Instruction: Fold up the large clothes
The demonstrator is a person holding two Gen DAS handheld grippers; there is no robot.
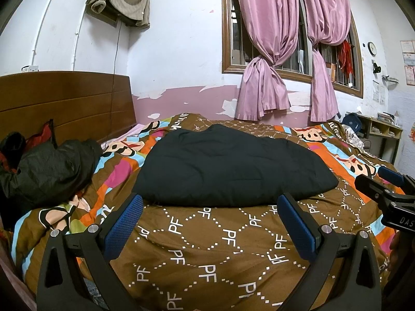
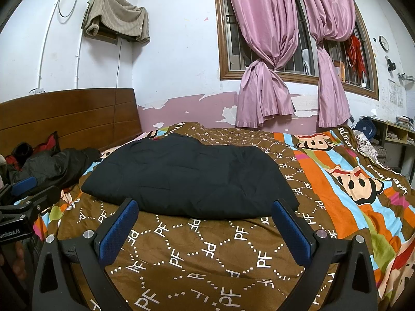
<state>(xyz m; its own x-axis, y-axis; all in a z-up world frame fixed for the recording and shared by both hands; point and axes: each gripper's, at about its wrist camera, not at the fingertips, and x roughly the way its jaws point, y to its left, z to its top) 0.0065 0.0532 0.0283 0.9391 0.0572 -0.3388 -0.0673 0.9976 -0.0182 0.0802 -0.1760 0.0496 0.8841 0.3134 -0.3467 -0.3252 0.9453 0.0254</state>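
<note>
A large black padded garment (image 1: 233, 165) lies folded in a flat bundle on the patterned bedspread (image 1: 207, 246); it also shows in the right wrist view (image 2: 189, 178). My left gripper (image 1: 210, 202) is open and empty, just short of the garment's near edge. My right gripper (image 2: 205, 207) is open and empty at the same near edge. The right gripper shows at the right edge of the left wrist view (image 1: 384, 181), and the left gripper shows at the left edge of the right wrist view (image 2: 28, 189).
A crumpled dark jacket (image 1: 49, 168) with red clothes lies by the wooden headboard (image 1: 64, 103) at the left. Pink curtains (image 1: 272, 51) hang at the window behind the bed. A shelf unit (image 1: 384, 132) stands at the far right.
</note>
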